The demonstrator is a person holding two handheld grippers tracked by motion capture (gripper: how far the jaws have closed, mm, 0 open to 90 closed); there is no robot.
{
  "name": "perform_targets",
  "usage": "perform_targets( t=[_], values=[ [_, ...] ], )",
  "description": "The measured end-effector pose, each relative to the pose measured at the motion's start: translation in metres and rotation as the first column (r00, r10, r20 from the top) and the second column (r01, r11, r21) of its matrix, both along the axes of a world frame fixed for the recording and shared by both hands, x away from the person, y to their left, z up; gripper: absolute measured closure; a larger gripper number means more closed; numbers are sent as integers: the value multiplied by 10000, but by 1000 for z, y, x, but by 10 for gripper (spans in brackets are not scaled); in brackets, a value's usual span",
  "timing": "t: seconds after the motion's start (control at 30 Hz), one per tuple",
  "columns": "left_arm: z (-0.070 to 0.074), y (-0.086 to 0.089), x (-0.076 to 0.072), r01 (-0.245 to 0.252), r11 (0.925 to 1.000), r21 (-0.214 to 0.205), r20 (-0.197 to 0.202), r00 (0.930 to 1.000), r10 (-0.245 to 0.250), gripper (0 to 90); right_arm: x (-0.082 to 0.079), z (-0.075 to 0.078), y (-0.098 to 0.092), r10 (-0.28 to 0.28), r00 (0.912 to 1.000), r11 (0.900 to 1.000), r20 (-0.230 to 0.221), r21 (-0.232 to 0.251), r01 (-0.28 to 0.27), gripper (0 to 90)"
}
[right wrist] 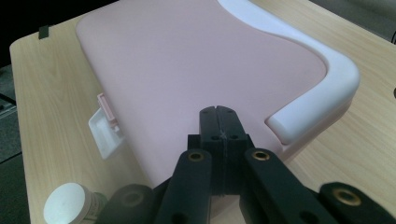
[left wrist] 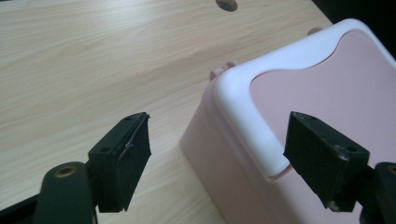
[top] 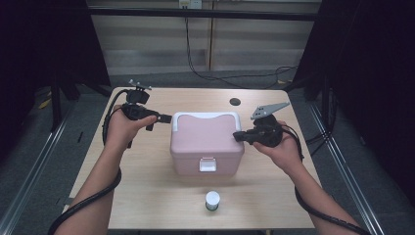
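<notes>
A pink box [top: 205, 139] with a white band along its lid's far edge sits shut in the middle of the table. Its white latch [top: 207, 164] faces the near side. My left gripper [top: 166, 118] hovers at the box's far left corner. In the left gripper view its jaws stand open [left wrist: 219, 158], with the white corner of the box [left wrist: 327, 70] between them and no pad pressing. My right gripper [top: 237, 135] is at the lid's right edge. Its jaws are shut together [right wrist: 219, 116] with nothing between them, the tips just above the pink lid [right wrist: 196, 56].
A small white-capped jar [top: 212, 199] stands on the wooden table [top: 147, 186] in front of the box, also near the right gripper [right wrist: 70, 203]. A dark round hole [top: 235, 102] marks the tabletop behind the box. Black cables trail off both forearms.
</notes>
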State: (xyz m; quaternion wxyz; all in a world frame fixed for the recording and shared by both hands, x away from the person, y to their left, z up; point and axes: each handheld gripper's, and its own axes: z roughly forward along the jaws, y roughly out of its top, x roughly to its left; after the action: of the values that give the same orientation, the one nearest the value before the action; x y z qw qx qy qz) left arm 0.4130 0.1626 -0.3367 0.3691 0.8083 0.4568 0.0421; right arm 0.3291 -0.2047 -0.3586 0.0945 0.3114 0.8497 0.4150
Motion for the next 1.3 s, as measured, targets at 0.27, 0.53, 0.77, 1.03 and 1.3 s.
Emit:
perform_targets(
  t=[0.27,0.53,0.77,1.03,1.3],
  values=[
    [-1,-21,7,313,9995,15,-121,9994,-313,223,1,0,0,-22,9999,9999,-138,127,23,900],
    [-5,-38,11,540,9985,35,-353,9979,-538,231,1,0,0,-92,9997,9999,-209,74,94,900],
    [-14,-46,15,469,9985,297,-709,9965,-447,231,0,1,2,-100,9998,9999,-149,-54,100,900],
    [-14,-49,13,609,9976,326,-914,9941,-577,261,0,1,2,-116,9999,9999,-123,-50,116,900],
    [6,-52,7,409,9973,615,-827,9959,-358,297,0,0,9,-73,9995,9999,-302,76,75,900]
  ],
)
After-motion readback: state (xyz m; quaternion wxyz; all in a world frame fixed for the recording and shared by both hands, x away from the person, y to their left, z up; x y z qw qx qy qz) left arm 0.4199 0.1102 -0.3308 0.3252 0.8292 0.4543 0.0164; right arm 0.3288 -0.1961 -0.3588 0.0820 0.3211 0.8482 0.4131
